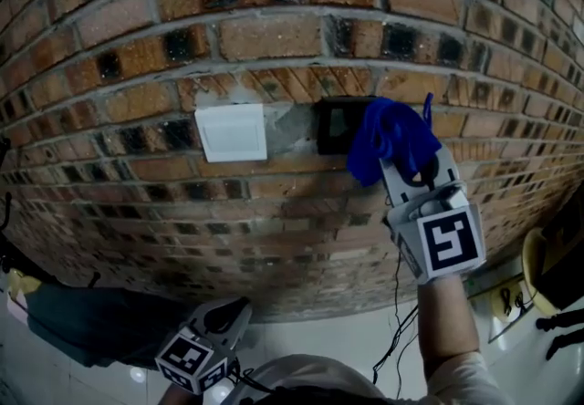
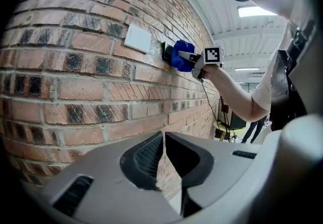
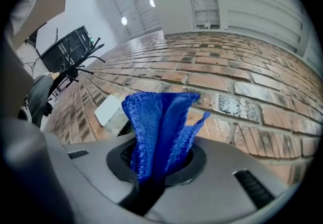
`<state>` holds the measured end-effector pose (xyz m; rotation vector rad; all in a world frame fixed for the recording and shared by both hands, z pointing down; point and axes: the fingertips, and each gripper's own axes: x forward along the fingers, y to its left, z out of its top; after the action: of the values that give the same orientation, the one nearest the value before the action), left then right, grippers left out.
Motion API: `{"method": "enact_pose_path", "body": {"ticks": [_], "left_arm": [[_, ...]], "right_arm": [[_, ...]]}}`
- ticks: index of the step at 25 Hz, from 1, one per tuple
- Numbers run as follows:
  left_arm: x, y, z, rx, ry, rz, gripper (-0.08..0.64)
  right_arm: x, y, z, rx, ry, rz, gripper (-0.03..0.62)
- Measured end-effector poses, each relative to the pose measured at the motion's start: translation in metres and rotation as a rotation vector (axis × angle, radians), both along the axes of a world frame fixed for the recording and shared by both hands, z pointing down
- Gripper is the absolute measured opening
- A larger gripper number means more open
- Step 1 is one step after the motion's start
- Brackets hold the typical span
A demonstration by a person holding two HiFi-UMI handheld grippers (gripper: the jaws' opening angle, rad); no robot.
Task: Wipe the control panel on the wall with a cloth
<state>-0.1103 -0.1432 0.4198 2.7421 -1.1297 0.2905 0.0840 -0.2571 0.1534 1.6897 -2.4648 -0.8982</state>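
One side works: the right tool [image 1: 408,166] pinches the bunched blue cloth [image 1: 387,137] against the dark control panel [image 1: 332,125] for wiping, while the left tool [image 2: 162,153] hangs low, jaws together, unneeded.

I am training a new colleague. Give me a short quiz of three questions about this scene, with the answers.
1. True or false: the left claw is shut and holds nothing.
2. Which is nearer to the blue cloth on the brick wall: A) the white plate, or B) the black control panel?
3. Fill in: the right claw is shut on the ____.

Key: 1 true; 2 B, the cloth lies against the panel's right side; 3 blue cloth.
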Motion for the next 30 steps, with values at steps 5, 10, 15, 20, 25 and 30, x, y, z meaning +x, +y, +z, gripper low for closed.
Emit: {"method": "enact_pose_path", "body": {"ticks": [5, 10, 15, 20, 25, 30], "left_arm": [[0.010, 0.000, -0.001, -0.005, 0.002, 0.024, 0.005], [0.012, 0.004, -0.002, 0.004, -0.006, 0.028, 0.005], [0.000, 0.005, 0.001, 0.003, -0.016, 0.005, 0.005], [-0.002, 0.009, -0.003, 0.007, -0.006, -0.016, 0.005], [-0.010, 0.011, -0.002, 0.005, -0.003, -0.038, 0.005], [-0.008, 0.008, -0.001, -0.002, -0.005, -0.039, 0.005]], "right_arm": [[0.043, -0.002, 0.001, 0.015, -0.002, 0.087, 0.087], [0.056, -0.010, 0.008, -0.011, -0.005, 0.106, 0.087], [0.016, 0.022, -0.014, 0.047, -0.011, 0.005, 0.087], [-0.055, 0.020, -0.003, 0.010, 0.062, -0.146, 0.087], [-0.074, 0.001, 0.003, -0.011, 0.049, -0.163, 0.087], [-0.039, 0.001, -0.003, -0.001, 0.008, -0.099, 0.089]]}}
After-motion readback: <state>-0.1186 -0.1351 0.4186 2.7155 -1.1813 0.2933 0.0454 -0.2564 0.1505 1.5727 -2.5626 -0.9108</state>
